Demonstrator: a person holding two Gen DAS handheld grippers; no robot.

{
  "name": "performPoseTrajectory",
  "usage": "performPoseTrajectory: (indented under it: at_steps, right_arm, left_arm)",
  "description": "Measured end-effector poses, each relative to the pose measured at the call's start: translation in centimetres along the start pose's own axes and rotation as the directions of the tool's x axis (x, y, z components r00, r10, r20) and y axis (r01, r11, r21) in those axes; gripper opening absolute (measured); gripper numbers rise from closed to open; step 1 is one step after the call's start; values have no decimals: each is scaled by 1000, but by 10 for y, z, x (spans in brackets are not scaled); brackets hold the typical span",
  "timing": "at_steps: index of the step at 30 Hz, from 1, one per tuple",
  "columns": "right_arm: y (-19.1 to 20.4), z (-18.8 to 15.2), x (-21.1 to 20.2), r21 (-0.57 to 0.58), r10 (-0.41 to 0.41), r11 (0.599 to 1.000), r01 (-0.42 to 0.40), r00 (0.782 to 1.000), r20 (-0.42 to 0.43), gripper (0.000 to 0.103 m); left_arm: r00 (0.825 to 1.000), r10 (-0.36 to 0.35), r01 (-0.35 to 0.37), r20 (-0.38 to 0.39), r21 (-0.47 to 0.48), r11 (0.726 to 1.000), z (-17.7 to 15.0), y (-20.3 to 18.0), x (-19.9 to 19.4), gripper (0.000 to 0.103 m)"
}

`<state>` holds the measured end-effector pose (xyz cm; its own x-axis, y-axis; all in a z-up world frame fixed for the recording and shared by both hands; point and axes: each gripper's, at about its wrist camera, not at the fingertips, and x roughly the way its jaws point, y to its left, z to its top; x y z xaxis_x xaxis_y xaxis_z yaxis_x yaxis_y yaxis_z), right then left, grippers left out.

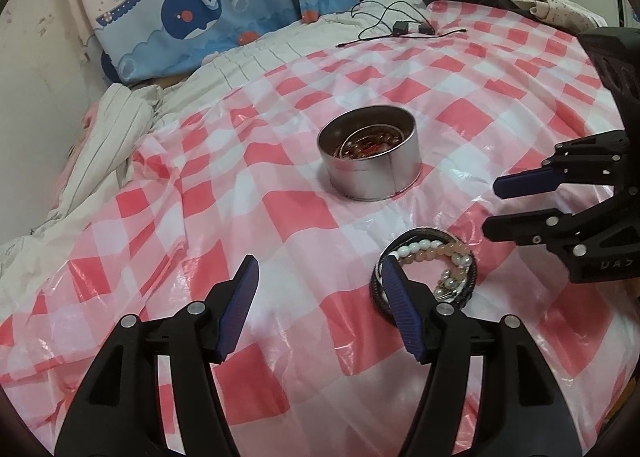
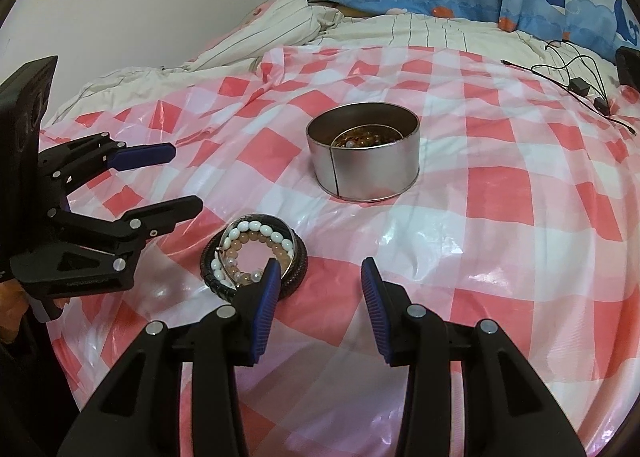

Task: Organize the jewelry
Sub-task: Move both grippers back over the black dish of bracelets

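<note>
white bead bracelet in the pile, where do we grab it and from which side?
Take the white bead bracelet at its far arc, coming from above: that stretch lies exposed on top of the pile, facing the tin, while its near part is tangled with other strands.

My own right finger point(image 1: 404, 313) covers the near side of the bracelet pile point(image 1: 436, 261), so I cannot count the strands there. The tin point(image 1: 370, 155) wall hides most of what lies inside (beads, apparently). In the right wrist view the left gripper point(image 2: 182, 181) body runs off the edge.
</note>
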<state>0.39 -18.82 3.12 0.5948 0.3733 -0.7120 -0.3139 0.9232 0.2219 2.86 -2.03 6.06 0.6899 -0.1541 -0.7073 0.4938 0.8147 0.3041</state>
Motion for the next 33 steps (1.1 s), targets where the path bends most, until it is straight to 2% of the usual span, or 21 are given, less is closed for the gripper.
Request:
performPoseTrajectory:
  at_steps: [8,17,25,33]
  right_arm:
    - [-1,-2,4,-7,-11,1000,11,1000,-13,44]
    - [8,3,10,-39,-8,999,8,1000,-10,44]
    - [16,8,26,-101,-138,986,135,990,-29,44]
    - [8,8,27,-72,-136,988,134,990,-35,44]
  left_arm:
    - [998,60,-59,-20,56,997,-3,-4,7,61]
    - [996,82,-79,-21,98,992,-4,-9,8,61]
    - [995,90,-85,-31,137,987,-5,-16,11,61]
    - [994,99,-93,-35,152,984,-6,-18,12,62]
